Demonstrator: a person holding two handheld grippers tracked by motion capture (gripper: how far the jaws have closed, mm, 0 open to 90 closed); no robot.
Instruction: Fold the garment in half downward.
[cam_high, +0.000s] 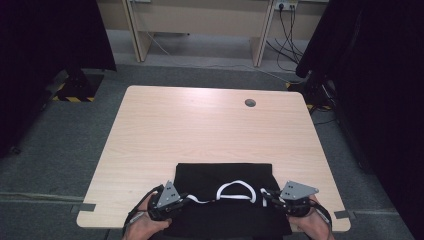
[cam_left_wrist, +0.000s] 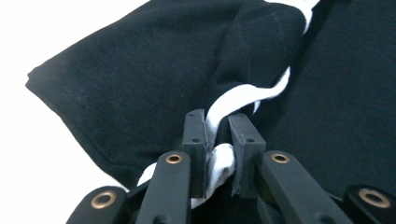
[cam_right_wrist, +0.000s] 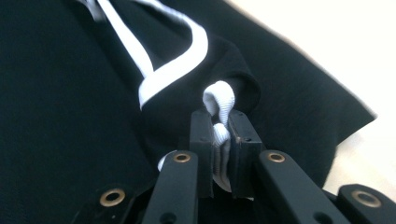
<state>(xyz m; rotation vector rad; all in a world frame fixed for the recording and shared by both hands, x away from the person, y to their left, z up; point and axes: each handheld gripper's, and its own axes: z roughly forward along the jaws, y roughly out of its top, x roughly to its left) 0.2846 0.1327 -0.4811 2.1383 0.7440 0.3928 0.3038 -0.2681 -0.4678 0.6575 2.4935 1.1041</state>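
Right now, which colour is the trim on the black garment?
White trim, clearest in the left gripper view.

black garment (cam_high: 225, 175), white trim (cam_high: 235, 186), pale wood table (cam_high: 200, 125)

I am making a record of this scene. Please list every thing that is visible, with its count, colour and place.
garment: one, black, flat at the table's near edge
trim: white band on the garment, pinched at both ends
table: one, light wood, centre
cable hole: one, grey, far right of the tabletop
desk: one, pale wood, beyond the table
left tool: black, shut on the trim
right tool: black, shut on the trim
hands: two, bottom edge
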